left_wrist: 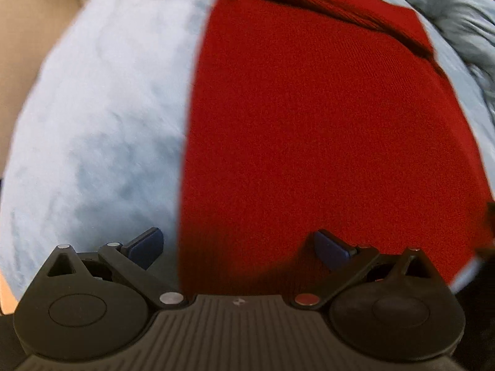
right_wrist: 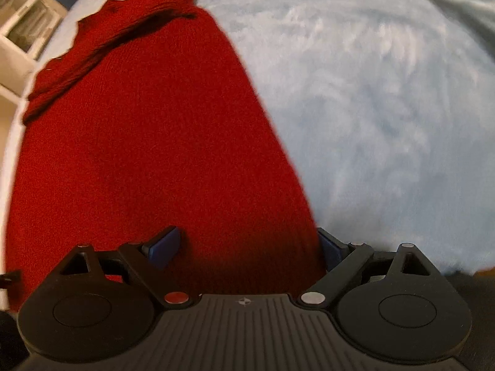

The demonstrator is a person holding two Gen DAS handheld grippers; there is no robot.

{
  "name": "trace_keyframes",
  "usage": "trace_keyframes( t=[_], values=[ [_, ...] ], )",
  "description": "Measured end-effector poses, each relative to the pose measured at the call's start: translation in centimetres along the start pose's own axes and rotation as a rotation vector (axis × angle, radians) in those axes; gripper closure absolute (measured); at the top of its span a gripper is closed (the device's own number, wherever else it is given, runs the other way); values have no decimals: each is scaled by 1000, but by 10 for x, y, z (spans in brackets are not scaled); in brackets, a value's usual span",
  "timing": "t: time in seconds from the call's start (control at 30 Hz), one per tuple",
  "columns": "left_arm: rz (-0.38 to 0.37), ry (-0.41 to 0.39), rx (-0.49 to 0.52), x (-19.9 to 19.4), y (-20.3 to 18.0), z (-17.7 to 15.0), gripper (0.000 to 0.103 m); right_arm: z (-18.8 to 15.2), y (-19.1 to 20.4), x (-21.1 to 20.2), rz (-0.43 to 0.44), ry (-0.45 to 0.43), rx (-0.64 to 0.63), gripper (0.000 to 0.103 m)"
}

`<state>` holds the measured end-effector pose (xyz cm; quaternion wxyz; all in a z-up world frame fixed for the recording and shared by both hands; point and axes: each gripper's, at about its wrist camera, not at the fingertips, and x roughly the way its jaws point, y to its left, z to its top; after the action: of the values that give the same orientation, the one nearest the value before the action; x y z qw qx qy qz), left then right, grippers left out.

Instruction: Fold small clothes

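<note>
Jaws, left: spread wide; the left gripper point(left_wrist: 238, 247) straddled the near left edge of the garment, one fingertip point(left_wrist: 148, 244) over blanket and the other over red knit, with nothing held between them.
Jaws, right: likewise spread wide; the right gripper point(right_wrist: 249, 247) straddled the near right edge, its right pad partly hidden behind the cloth, so contact there could not be judged.
Garment: red knit garment point(left_wrist: 309, 139), lying spread and mostly flat, its near hem under both grippers.
Far end: a bunched, ribbed band of knit point(right_wrist: 102, 46) lay crosswise near the top; whether it was a sleeve laid over the body or a rumpled collar could not be told.
Support: pale blue fleece blanket point(right_wrist: 371, 92), beneath and on both sides of the garment.
Surroundings: white shelving point(right_wrist: 24, 27) beyond the blanket's edge, blurred.
Progress, judged: early to middle. The body appeared smoothed into a narrow panel, possibly with the sides already turned in; no lengthwise fold was visible.
Remaining, judged: pinching both near corners, carrying the hem toward the far end, then flattening.
</note>
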<state>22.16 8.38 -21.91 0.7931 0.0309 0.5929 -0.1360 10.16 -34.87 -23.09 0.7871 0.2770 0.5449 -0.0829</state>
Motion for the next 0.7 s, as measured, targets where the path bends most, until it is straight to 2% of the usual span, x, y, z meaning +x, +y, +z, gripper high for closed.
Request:
trace_keyframes(
  t=[0.03,0.07,0.1,0.13,0.17,0.2,0.23,0.3,0.53,0.7],
  values=[
    [-16,7,16,-1,-2,-2,0,-2,-1,-1,24,12,23,24],
    [-23,1,23,-4,-5,-4,8,-5,-2,-3,37,13,35,45],
    [-22,-10,20,-7,-6,-6,26,-6,-1,-4,38,7,22,71],
    [-3,-22,18,-10,-6,-6,36,-7,0,-6,34,0,10,76],
    [-9,-28,5,-14,-5,-6,73,-7,1,-8,36,-7,4,81],
    [-39,-32,-32,-19,0,-5,88,-7,4,-11,35,-13,-8,83],
    [-72,-34,-89,-24,7,-3,88,-8,6,-13,29,-21,-19,83],
    [-71,-56,-123,-36,9,-4,89,-8,10,-21,21,-42,-31,86],
    [-73,-193,-98,-94,-14,-25,89,-22,7,-86,91,-187,-59,92],
    [-88,-234,-62,-130,-25,-55,90,-52,-8,-132,128,-260,-44,94]
  ],
)
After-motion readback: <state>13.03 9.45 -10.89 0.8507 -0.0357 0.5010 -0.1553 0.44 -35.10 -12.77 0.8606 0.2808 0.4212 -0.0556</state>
